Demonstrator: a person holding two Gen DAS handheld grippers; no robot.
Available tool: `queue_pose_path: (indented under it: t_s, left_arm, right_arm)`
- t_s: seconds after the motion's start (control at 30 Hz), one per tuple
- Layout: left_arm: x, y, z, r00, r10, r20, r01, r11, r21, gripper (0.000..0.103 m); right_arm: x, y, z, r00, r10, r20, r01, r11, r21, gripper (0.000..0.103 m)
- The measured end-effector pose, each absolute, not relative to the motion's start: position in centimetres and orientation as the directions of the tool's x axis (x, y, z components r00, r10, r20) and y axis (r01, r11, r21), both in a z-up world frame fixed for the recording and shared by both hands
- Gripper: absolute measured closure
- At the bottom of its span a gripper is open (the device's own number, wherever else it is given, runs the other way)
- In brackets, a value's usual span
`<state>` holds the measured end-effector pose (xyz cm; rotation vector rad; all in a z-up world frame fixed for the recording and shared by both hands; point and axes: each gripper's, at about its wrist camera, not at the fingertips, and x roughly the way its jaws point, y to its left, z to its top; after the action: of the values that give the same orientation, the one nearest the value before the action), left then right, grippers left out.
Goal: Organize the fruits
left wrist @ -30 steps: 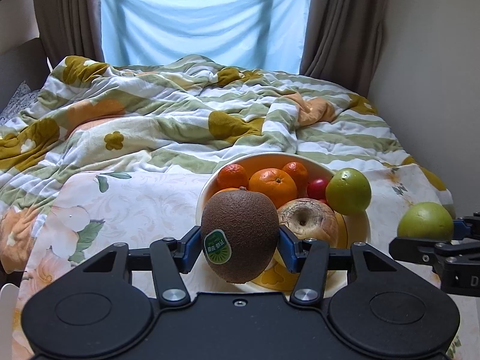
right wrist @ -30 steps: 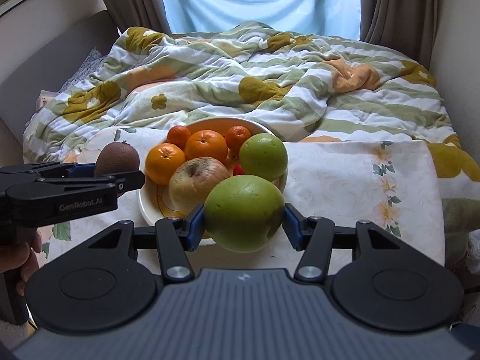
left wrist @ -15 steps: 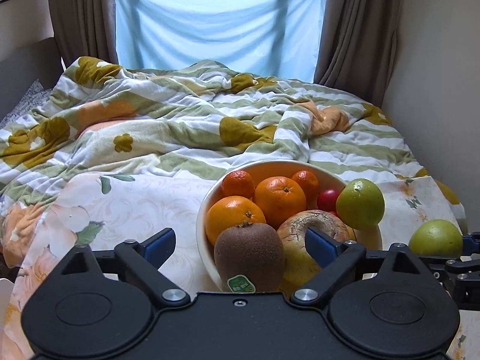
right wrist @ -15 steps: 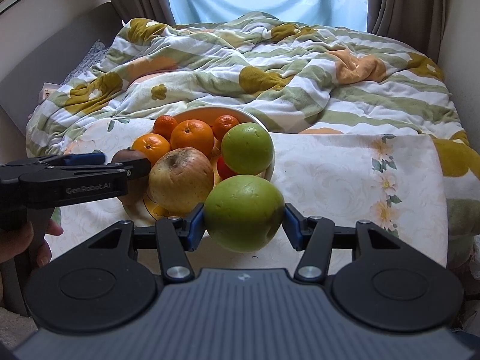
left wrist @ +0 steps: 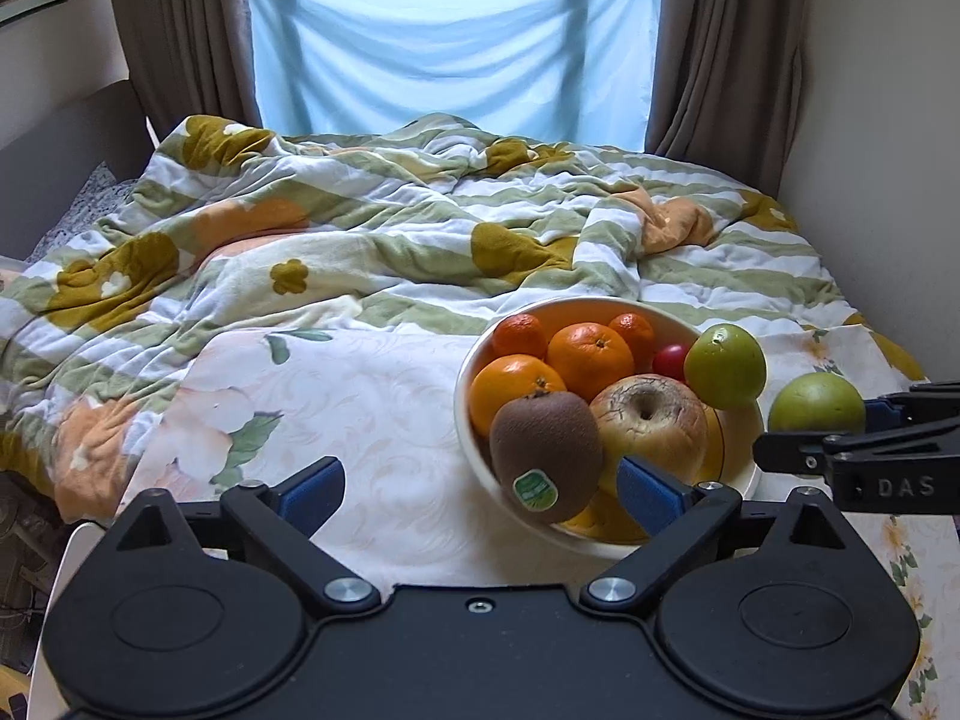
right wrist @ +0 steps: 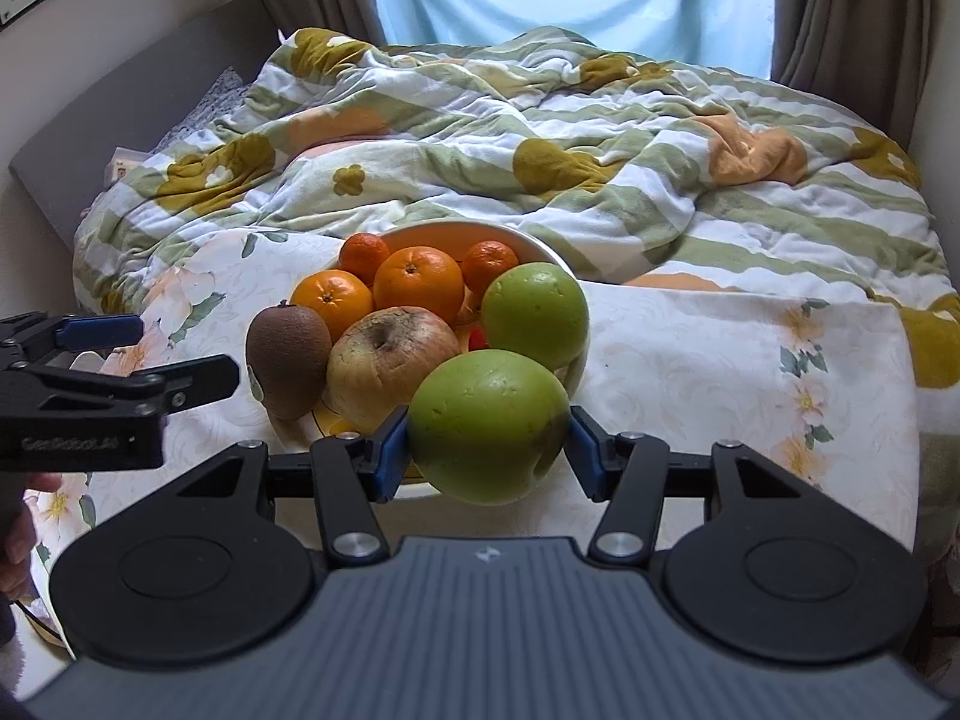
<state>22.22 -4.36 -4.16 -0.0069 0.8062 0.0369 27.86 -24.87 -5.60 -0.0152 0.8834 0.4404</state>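
A cream bowl (left wrist: 474,360) (right wrist: 543,246) on a floral cloth holds several oranges, a wrinkled apple (left wrist: 651,426) (right wrist: 390,360), a green fruit (left wrist: 725,366) (right wrist: 534,315) and a brown kiwi (left wrist: 546,456) (right wrist: 288,354) at its near left rim. My left gripper (left wrist: 480,489) is open and empty, just in front of the kiwi; it also shows in the right wrist view (right wrist: 180,354). My right gripper (right wrist: 489,450) is shut on a second green fruit (right wrist: 489,426) (left wrist: 816,402), held at the bowl's right front side.
A floral cloth (left wrist: 372,408) covers the surface under the bowl. Behind it lies a rumpled striped blanket (left wrist: 420,240) on a bed. A wall (left wrist: 888,180) stands close on the right, curtains and a window at the back.
My left gripper let go of the kiwi into the bowl, opened wide and drew back to the left. My right gripper moved closer to the bowl with the green fruit.
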Motion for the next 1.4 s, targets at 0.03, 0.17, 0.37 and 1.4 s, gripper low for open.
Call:
queue_pose_path:
  t_s: [0.03,0.17,0.37,1.4]
  left_arm:
    - [22.0,-4.3,-4.1,0.69,0.029,-0.723,-0.039,0.999,0.003,0.004]
    - [21.1,-4.3,-4.0,0.688,0.038,-0.725,-0.049,0.999,0.006,0.004]
    - [20.7,-4.4,-4.3,0.679,0.056,-0.732,-0.07,0.997,0.012,0.004]
    - [13.7,-2.7,0.8,0.748,-0.055,-0.661,0.028,0.998,-0.051,0.004]
  right_arm:
    - [28.0,-24.7,-5.7,0.55,0.368,-0.749,-0.386,0.908,0.163,0.034]
    - [28.4,-24.3,-6.3,0.546,0.375,-0.75,-0.422,0.895,0.14,0.034]
    - [29.4,-23.9,-7.3,0.532,0.38,-0.757,-0.462,0.879,0.117,0.034]
    - [21.6,-23.5,-1.6,0.65,0.292,-0.701,-0.361,0.931,0.053,0.001]
